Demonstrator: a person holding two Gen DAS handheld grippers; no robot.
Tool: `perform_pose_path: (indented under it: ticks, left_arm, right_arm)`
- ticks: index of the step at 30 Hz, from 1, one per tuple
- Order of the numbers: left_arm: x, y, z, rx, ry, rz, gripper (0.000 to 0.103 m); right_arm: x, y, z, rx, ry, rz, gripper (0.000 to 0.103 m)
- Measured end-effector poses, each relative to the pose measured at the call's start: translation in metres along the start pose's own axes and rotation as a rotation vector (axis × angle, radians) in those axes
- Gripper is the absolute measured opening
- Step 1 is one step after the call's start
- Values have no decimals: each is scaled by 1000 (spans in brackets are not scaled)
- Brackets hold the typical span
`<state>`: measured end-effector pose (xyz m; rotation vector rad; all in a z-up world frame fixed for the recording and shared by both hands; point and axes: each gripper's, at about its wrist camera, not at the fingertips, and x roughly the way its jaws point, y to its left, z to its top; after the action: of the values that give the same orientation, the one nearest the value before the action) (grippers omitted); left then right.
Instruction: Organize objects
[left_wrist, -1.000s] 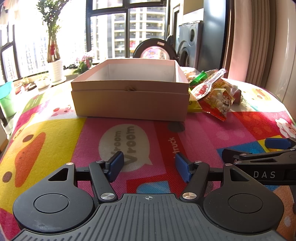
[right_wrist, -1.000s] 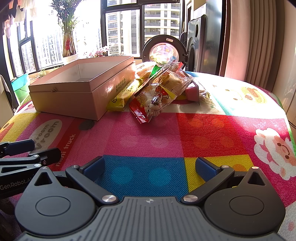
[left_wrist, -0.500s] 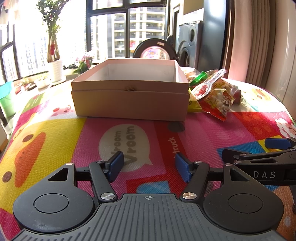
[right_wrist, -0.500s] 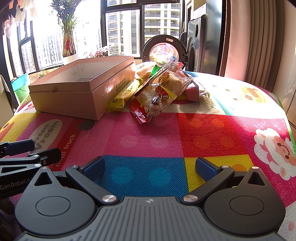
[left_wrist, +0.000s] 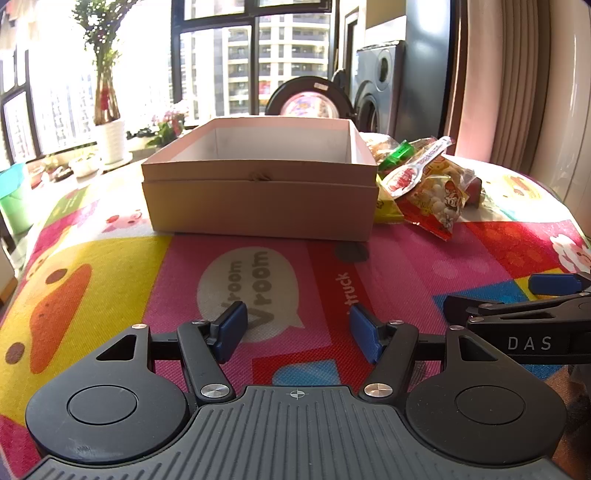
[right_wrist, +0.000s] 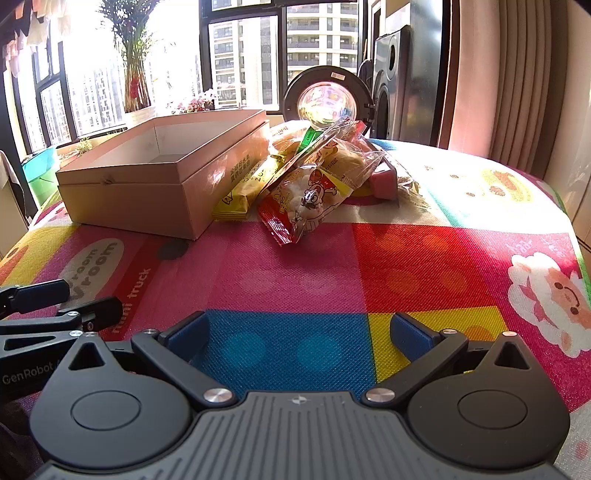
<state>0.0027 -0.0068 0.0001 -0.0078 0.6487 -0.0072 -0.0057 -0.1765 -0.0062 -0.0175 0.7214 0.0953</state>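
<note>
Two hand-held grippers, left and right, sat released and empty at bottom frame. The shallow tan cardboard box lay upper left; crinkly plastic snack packets, heaped against it, could slide or snag together when pinched.

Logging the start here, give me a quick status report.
Left gripper open, empty. Right gripper open, empty. Box open; snack packets piled beside it. Path clear.
</note>
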Motion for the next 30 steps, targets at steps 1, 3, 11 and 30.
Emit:
perform_pose_path:
  ticks: [1, 3, 11, 30]
  left_arm:
    - [1, -1, 0, 0, 0, 0, 68]
    - [1, -3, 0, 7, 0, 5, 68]
    - [3, -3, -1, 18, -1, 14, 69]
    - [-5, 17, 4, -45, -11, -34, 66]
  right_arm:
    - [0, 0, 2, -4, 11, 3, 103]
    - [-2, 0, 0, -9, 25, 7, 103]
    - [-3, 0, 0, -16, 45, 11, 103]
    - [-16, -6, 10, -10, 29, 90, 103]
